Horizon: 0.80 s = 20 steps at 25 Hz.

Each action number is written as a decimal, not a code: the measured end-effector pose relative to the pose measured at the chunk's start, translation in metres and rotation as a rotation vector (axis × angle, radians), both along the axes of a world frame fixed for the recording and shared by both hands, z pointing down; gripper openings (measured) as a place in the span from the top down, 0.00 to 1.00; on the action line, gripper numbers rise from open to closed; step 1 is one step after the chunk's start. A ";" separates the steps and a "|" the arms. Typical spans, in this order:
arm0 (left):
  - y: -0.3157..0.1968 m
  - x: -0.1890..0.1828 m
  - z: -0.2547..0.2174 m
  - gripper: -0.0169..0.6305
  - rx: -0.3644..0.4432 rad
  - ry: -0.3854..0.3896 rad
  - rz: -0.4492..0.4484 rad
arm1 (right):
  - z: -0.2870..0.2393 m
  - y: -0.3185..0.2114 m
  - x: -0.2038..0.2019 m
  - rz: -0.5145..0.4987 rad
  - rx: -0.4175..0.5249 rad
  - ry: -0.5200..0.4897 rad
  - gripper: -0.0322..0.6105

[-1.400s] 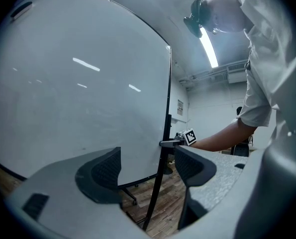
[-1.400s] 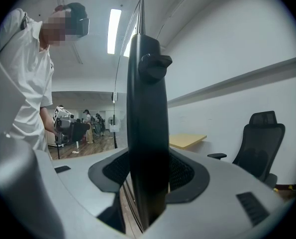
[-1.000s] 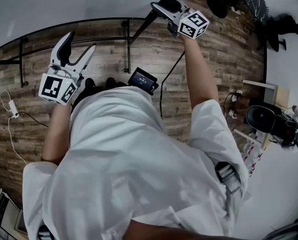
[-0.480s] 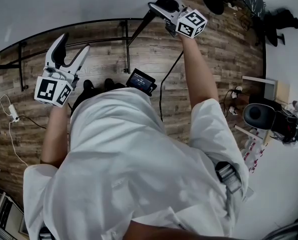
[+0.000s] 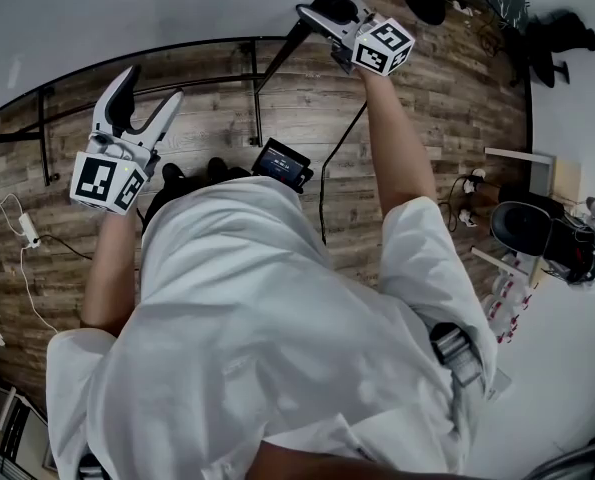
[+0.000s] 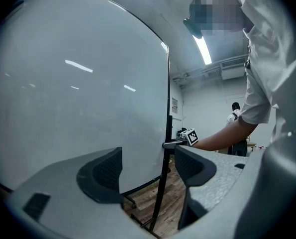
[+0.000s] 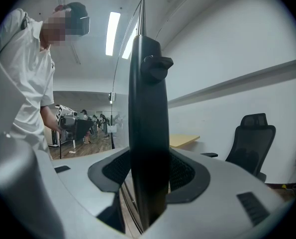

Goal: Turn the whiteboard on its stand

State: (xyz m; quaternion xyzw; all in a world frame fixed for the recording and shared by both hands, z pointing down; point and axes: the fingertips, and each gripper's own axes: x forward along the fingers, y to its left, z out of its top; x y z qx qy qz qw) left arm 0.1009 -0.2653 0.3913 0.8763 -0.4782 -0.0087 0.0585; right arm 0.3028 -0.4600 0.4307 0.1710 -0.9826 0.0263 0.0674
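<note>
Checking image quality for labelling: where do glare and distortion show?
Left gripper view: light streaks glare on the whiteboard, its edge bowed by the wide lens. Right gripper view: the stand post is a near-black silhouette. Head view: the floor curves.

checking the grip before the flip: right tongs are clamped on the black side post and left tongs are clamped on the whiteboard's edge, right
Not the left. The left gripper view shows the left tongs open and empty, facing the whiteboard. The right tongs are clamped on the black side post.
</note>
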 end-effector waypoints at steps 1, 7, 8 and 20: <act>-0.001 0.004 0.000 0.47 0.000 -0.001 0.004 | 0.000 -0.001 0.003 0.001 0.000 0.000 0.62; -0.008 0.029 -0.002 0.47 0.005 -0.010 0.026 | -0.001 -0.004 0.023 0.014 0.000 -0.001 0.62; -0.009 0.032 -0.002 0.47 0.006 -0.016 0.035 | -0.001 -0.005 0.024 0.016 0.000 -0.001 0.62; -0.031 0.075 -0.002 0.47 0.000 -0.022 0.109 | 0.001 -0.014 0.058 0.050 -0.004 0.006 0.60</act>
